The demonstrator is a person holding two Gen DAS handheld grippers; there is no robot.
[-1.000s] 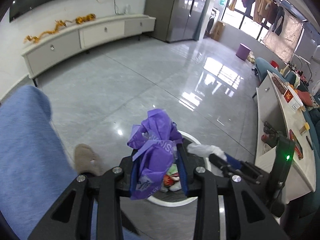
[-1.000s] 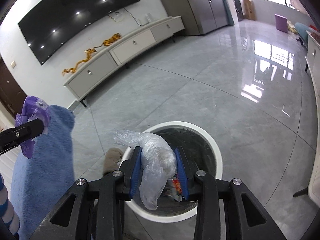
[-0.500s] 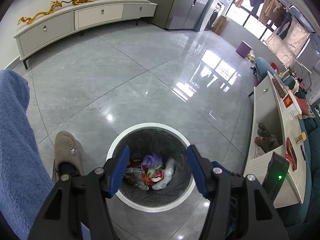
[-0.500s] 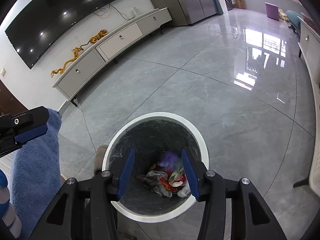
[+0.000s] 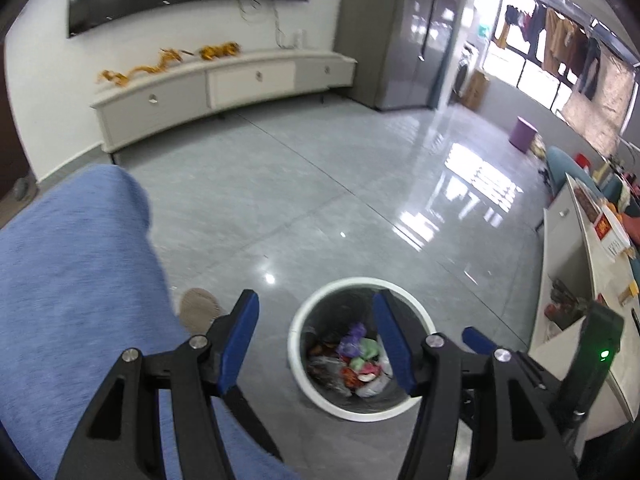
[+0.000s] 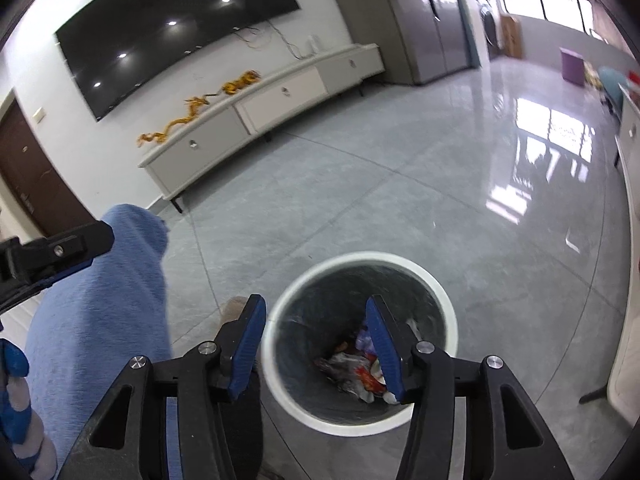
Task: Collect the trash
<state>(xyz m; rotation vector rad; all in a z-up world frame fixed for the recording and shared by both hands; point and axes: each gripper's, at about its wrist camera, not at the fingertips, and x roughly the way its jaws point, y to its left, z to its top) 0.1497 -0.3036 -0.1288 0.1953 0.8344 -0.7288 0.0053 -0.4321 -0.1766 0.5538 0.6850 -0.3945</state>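
A round white-rimmed trash bin [image 5: 360, 281] [image 6: 360, 258] with a dark liner stands on the grey tiled floor. Mixed trash [image 5: 352, 360] [image 6: 352, 364] lies at its bottom, with a purple bag [image 5: 353, 336] on top. My left gripper [image 5: 316, 304] hangs above the bin's near left side, open and holding nothing. My right gripper [image 6: 314, 308] is above the bin too; its jaws are opening with nothing between them. The right gripper's blue pad [image 5: 476, 340] shows at the lower right of the left wrist view. The left gripper's finger [image 6: 56, 248] shows at the left edge of the right wrist view.
A person's leg in blue trousers [image 5: 72, 280] [image 6: 104, 300] and a beige slipper [image 5: 198, 312] stand just left of the bin. A white counter [image 5: 572, 264] with items runs along the right. A long TV cabinet [image 5: 224, 84], a fridge [image 5: 412, 32] and a purple stool [image 5: 524, 138] lie farther off.
A second ago the left gripper held a purple bag and the right a clear plastic bag over the bin. Both let go, the bags dropped in, and both grippers rose away.
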